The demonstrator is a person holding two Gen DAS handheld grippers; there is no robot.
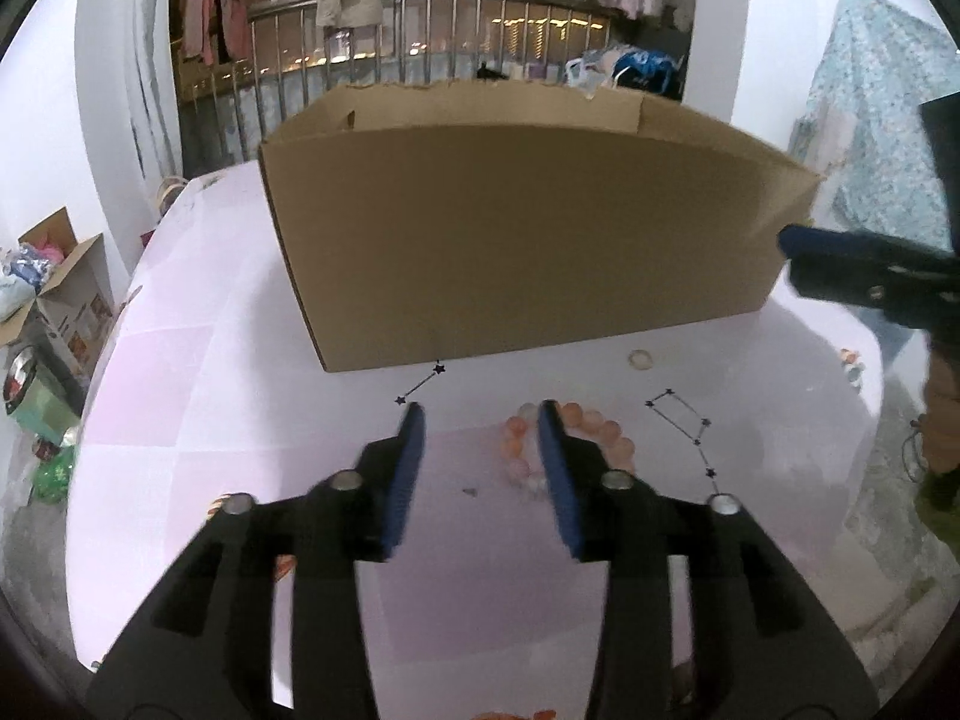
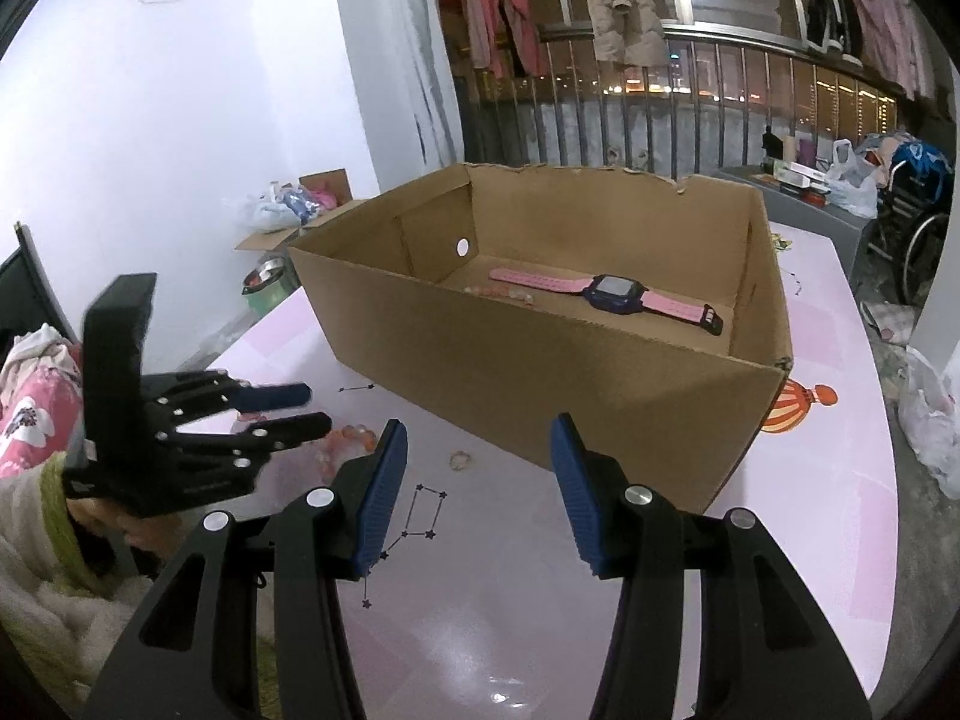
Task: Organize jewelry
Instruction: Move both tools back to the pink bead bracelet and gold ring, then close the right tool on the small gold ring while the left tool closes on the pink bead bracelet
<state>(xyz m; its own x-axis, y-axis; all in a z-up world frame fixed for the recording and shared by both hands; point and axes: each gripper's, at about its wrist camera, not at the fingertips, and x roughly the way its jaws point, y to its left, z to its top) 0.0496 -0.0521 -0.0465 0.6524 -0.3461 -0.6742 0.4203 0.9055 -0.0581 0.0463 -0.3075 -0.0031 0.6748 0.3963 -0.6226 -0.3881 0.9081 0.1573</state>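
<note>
A brown cardboard box (image 1: 516, 240) stands on the pink table (image 1: 180, 372). Inside the box (image 2: 540, 372) lie a pink-strapped watch (image 2: 612, 291) and a pale bead bracelet (image 2: 510, 295). My left gripper (image 1: 480, 410) hovers open over the table just before the box, with an orange-pink bead bracelet (image 1: 606, 435) lying under and beside its right finger, not gripped. A small ring (image 1: 640, 358) rests near the box's front wall. My right gripper (image 2: 478, 423) is open and empty, above the table, facing the box corner. From there the left gripper (image 2: 313, 407), the beads (image 2: 351, 438) and the ring (image 2: 459, 459) show.
Star-line prints (image 1: 684, 426) and a balloon print (image 2: 792, 411) mark the tabletop. The right gripper (image 1: 798, 252) pokes in from the right. Small pieces (image 1: 849, 360) sit at the table's right edge. Open cartons (image 1: 54, 276) stand on the floor at left; a railing with hung clothes (image 2: 618, 6) is behind.
</note>
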